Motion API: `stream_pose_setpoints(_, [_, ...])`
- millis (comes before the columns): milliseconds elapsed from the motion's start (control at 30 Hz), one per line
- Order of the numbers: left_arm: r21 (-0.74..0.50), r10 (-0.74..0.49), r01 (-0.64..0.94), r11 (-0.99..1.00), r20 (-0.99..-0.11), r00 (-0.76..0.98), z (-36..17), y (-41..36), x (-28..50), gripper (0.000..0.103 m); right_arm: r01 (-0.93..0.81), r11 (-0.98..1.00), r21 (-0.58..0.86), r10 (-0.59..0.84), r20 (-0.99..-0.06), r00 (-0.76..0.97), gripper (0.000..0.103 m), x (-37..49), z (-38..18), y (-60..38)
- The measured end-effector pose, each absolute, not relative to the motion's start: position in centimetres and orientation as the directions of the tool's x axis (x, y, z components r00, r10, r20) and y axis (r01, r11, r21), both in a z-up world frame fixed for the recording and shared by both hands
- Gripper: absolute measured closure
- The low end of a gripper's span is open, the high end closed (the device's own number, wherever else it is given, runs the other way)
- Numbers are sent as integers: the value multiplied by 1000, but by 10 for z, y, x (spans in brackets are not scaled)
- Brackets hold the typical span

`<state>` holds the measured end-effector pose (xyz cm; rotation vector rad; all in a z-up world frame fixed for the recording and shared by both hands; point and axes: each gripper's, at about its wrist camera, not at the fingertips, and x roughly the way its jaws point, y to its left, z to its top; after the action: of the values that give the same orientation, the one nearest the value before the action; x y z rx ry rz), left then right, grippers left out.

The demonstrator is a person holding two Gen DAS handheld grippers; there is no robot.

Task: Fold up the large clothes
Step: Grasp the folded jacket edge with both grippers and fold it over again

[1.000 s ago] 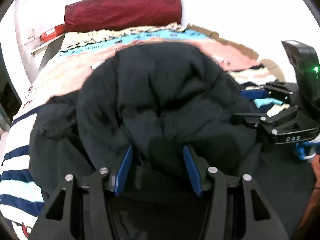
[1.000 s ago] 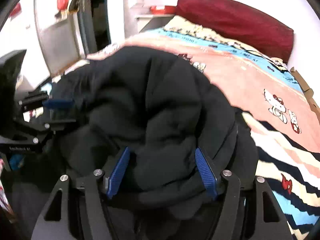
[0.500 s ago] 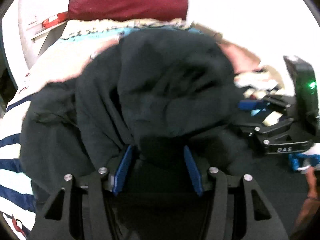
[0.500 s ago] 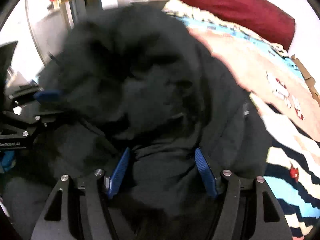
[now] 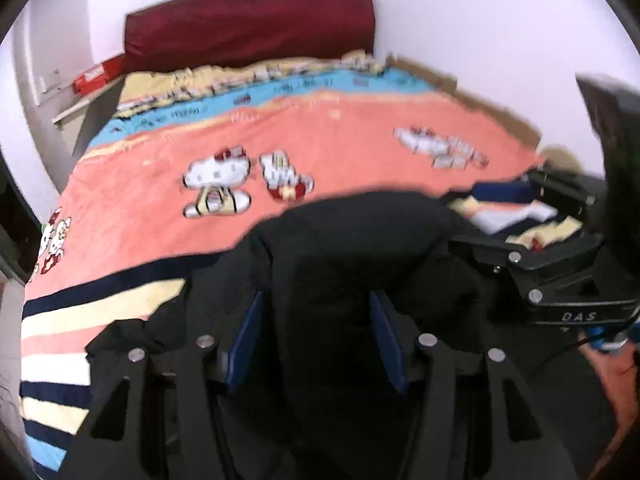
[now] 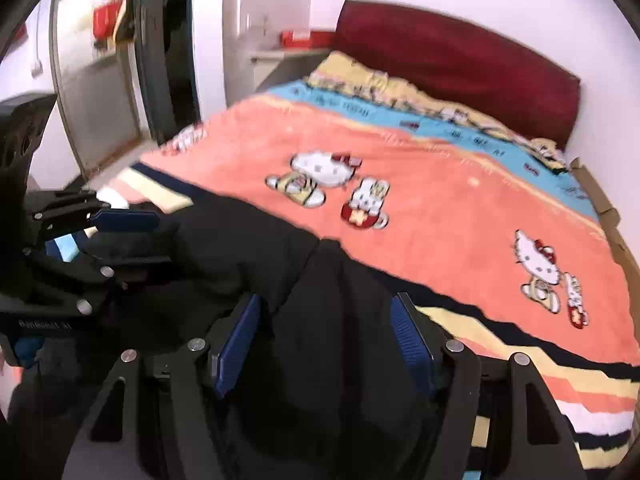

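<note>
In the left wrist view, the black garment (image 5: 360, 248) is seen bunched up in the lower middle of the frame, on the near edge of the bed (image 5: 160, 168), and a thick fold of it is held between the blue pads of the left gripper (image 5: 316, 328), so the jaws look clamped on cloth rather than fully together. The right gripper (image 5: 560, 264) is spotted at the right edge, but its jaws can't really be judged from here. In the right wrist view, the same garment fills the lower left and centre, and a wad of it is pinched between the right gripper's (image 6: 324, 340) pads, jaws partway closed on fabric; the left gripper shows at the left edge. Progress-wise, not much looks finished: the garment is still lumpy and crumpled, no flat layers or clean edges can be made out. Probably a fold is only being started, with spreading, smoothing and the actual folds left. It's all pretty blurry though.
</note>
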<state>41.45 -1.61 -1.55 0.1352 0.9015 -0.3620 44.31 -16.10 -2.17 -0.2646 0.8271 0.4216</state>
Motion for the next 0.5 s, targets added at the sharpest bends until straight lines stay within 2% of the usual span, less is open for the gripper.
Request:
stream_pose_setpoints(100, [19, -201, 379, 925, -823, 532, -43, -26, 425, 50, -482, 871, -96, 223, -796, 563, 37, 454, -51, -148])
stream_pose_setpoints(233, [45, -168, 375, 926, -841, 514, -78, -31, 426, 43, -484, 866, -126, 173, -833, 526, 36, 466, -89, -145])
stream_pose_setpoints(500, [11, -186, 349, 937, -829, 527, -104, -28, 427, 42, -468, 879, -88, 160, -871, 464, 35, 478, -129, -147])
